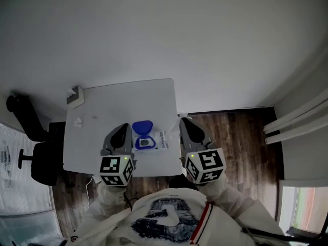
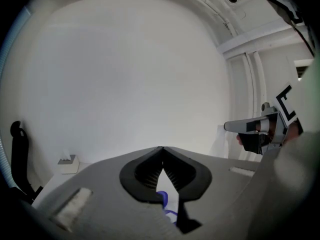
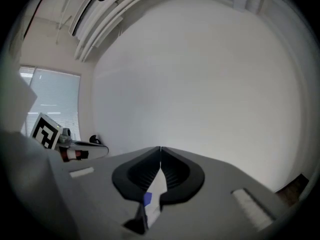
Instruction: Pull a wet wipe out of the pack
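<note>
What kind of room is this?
Probably an office or workroom: there's a white table, a black swivel chair beside it, window blinds and a wooden floor.

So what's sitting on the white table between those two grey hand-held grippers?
A white wet wipe pack, its blue flip lid open, lies between the left gripper and right gripper, nearer the left one. The head view shows it.

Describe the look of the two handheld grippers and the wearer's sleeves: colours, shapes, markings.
The left gripper and the right gripper both have grey, tapering bodies lined with black ribbed pads. Each carries a cube of black-and-white square markers, the left cube and the right cube, with a small green light at its top edge. The sleeves are off-white.
</note>
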